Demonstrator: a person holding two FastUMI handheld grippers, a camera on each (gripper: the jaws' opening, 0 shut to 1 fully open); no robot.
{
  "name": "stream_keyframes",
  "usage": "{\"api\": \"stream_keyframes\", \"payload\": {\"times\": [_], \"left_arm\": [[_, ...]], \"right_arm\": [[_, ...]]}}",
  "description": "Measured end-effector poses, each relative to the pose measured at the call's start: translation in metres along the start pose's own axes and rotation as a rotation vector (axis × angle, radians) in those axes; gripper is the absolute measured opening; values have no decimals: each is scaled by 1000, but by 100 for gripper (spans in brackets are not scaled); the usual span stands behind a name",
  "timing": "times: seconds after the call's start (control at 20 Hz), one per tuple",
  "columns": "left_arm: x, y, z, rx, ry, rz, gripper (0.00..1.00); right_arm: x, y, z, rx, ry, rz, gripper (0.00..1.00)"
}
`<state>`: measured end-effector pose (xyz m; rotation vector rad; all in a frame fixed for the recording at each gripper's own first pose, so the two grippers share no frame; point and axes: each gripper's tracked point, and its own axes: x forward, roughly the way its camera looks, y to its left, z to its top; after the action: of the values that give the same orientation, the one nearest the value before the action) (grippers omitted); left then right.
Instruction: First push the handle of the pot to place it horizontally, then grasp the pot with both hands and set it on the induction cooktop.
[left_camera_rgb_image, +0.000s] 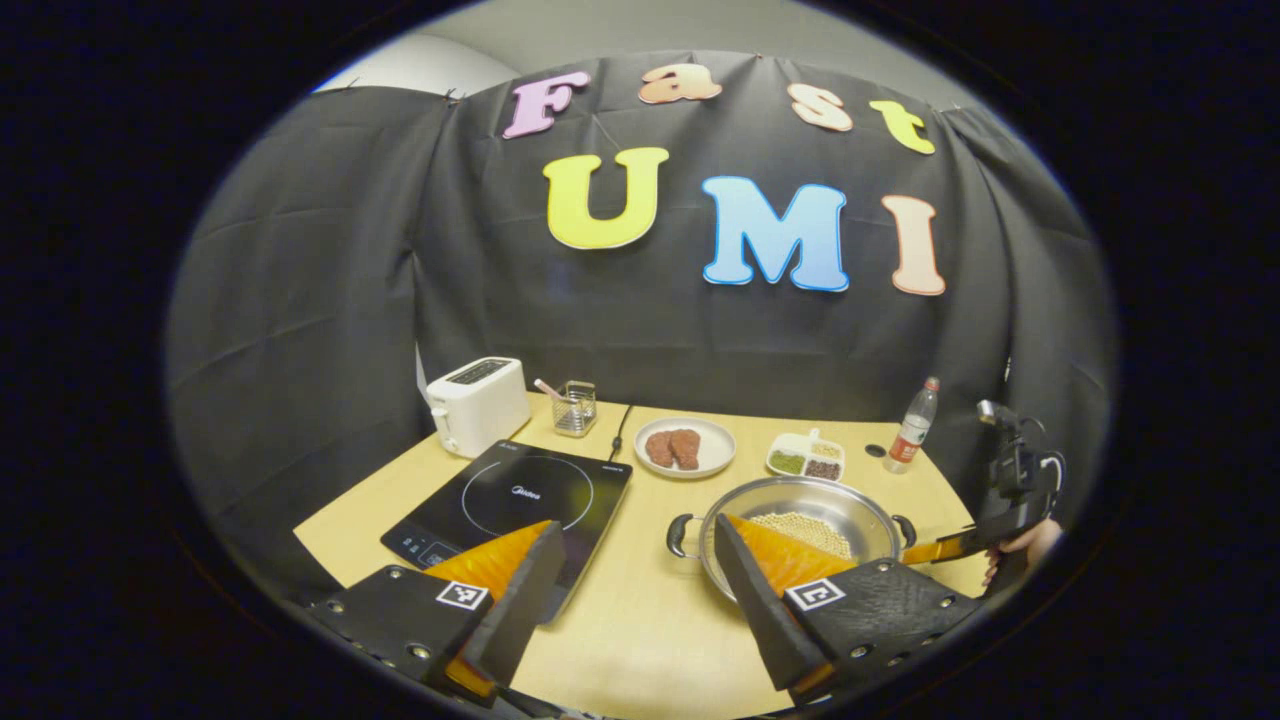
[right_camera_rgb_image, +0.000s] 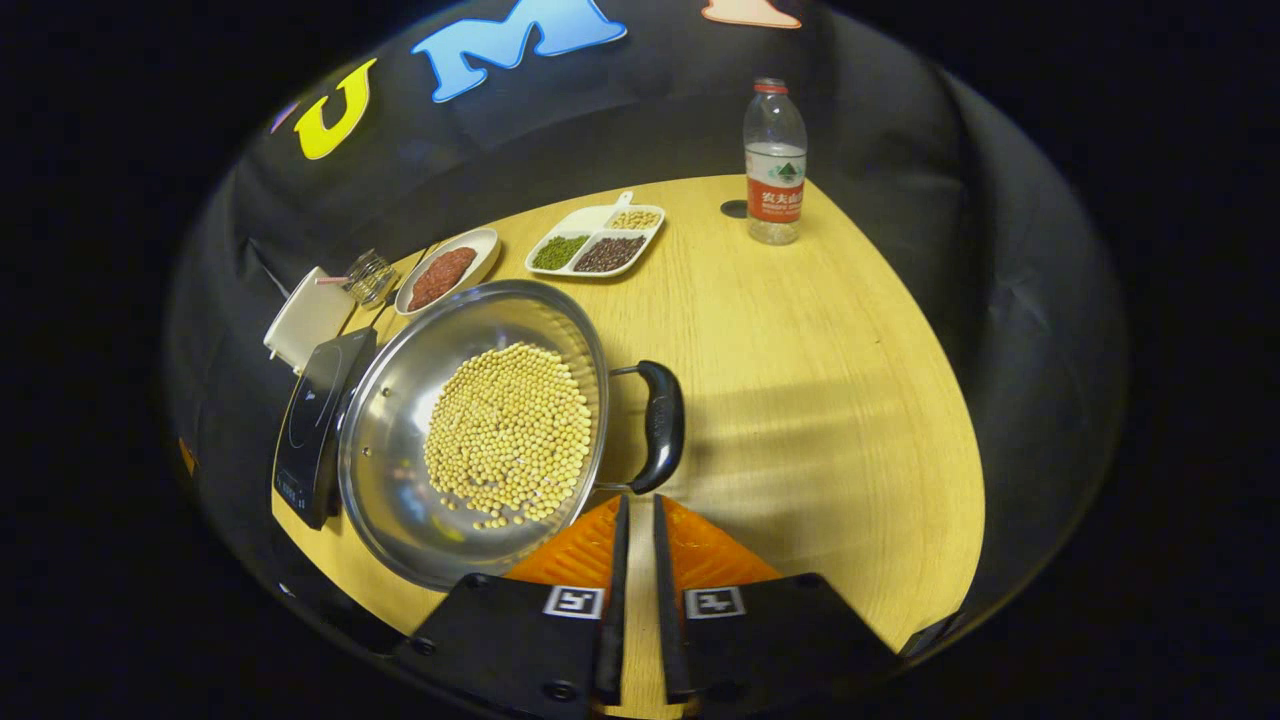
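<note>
A steel pot (left_camera_rgb_image: 800, 505) holding soybeans (right_camera_rgb_image: 508, 430) stands on the wooden table (left_camera_rgb_image: 640, 620), to the right of the black induction cooktop (left_camera_rgb_image: 510, 495). Its two black handles (left_camera_rgb_image: 681, 535) point left and right in the left gripper view. My left gripper (left_camera_rgb_image: 635, 528) hangs open above the table's front, its fingers spanning the gap between cooktop and pot. My right gripper (right_camera_rgb_image: 640, 502) is shut on nothing, its tips right at the near end of the pot's right handle (right_camera_rgb_image: 660, 425). In the left gripper view the right gripper (left_camera_rgb_image: 945, 547) sits beside that handle, held by a hand (left_camera_rgb_image: 1030, 548).
Behind the cooktop stand a white toaster (left_camera_rgb_image: 478, 403) and a small glass holder (left_camera_rgb_image: 575, 408). A plate of meat (left_camera_rgb_image: 685, 447) and a divided dish of beans (left_camera_rgb_image: 806, 457) lie behind the pot. A water bottle (right_camera_rgb_image: 775, 160) stands at the far right corner.
</note>
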<state>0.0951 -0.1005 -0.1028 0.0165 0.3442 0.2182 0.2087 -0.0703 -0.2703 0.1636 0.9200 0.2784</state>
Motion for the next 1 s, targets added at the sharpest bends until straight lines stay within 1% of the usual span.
{"api": "stream_keyframes", "payload": {"times": [0.05, 0.1, 0.15, 0.2, 0.25, 0.3, 0.35, 0.45, 0.5, 0.65, 0.8, 1.0], "left_arm": [[7, -2, 1, 7, 9, -30, 90], [14, -5, 2, 11, 23, -69, 92], [21, -7, 1, 14, 36, -101, 91], [29, -8, 0, 21, 47, -129, 91], [37, -9, -2, 27, 61, -155, 92], [46, -10, -3, 30, 75, -178, 91], [55, -11, -8, 29, 94, -199, 92], [77, -14, -19, 1, 147, -236, 91], [88, -16, -26, -18, 178, -251, 92], [119, -21, -43, -59, 254, -293, 92], [147, -33, -65, -91, 338, -351, 91], [182, -49, -96, -108, 426, -396, 92]], "right_arm": [[-8, -1, 3, 14, -8, -3, 34], [-13, -4, 6, 24, -22, -9, 61], [-19, -4, 11, 36, -42, -13, 71], [-26, -4, 17, 44, -61, -21, 90], [-31, -4, 22, 51, -79, -28, 97], [-34, -5, 27, 54, -92, -36, 98], [-37, -3, 33, 56, -106, -43, 98], [-37, 1, 45, 66, -125, -48, 98], [-35, 4, 49, 73, -127, -48, 98], [-22, 10, 53, 93, -95, -32, 98], [-4, 5, 55, 99, -83, -50, 98], [16, 3, 55, 93, -68, -53, 98]]}}
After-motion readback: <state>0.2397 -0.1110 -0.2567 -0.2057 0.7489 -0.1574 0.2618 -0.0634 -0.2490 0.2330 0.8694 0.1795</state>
